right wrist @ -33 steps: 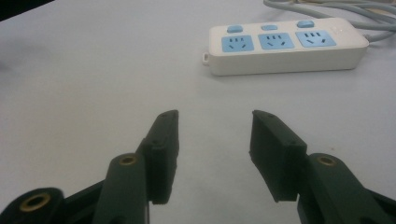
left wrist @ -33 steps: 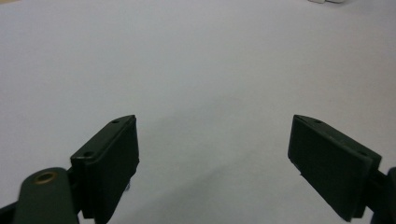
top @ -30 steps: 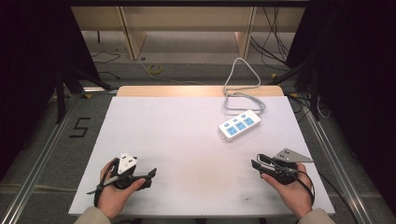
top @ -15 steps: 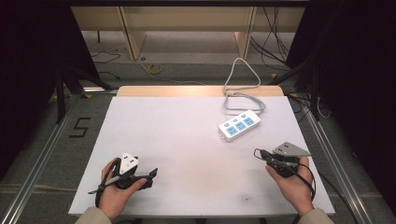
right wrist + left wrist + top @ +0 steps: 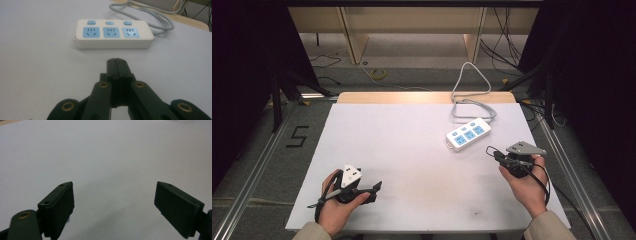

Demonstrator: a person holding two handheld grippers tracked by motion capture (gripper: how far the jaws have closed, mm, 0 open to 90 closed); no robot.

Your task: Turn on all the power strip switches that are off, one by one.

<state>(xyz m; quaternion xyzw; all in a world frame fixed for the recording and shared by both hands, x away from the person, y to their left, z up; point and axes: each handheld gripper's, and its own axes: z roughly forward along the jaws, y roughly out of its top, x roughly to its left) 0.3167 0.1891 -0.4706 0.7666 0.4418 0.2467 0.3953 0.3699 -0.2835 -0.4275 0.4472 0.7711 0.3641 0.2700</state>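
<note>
A white power strip (image 5: 468, 134) with three blue sockets lies on the white table (image 5: 402, 140), right of centre. In the right gripper view the power strip (image 5: 113, 33) sits a short way beyond my right gripper (image 5: 117, 61), whose jaws are pressed together with nothing between them. From above, the right gripper (image 5: 493, 153) is held in a hand just below and to the right of the strip, not touching it. My left gripper (image 5: 377, 186) rests near the front left of the table. Its jaws stand wide apart over bare table in the left gripper view (image 5: 113, 202).
The strip's grey cable (image 5: 468, 92) loops off the table's far edge; in the right gripper view the cable (image 5: 150, 20) runs behind the strip. A wooden strip (image 5: 422, 97) borders the far edge. Metal rails (image 5: 257, 165) flank the table on the floor.
The right hand has carried its gripper forward, away from the person and closer to the power strip. The left gripper has stayed in place.
</note>
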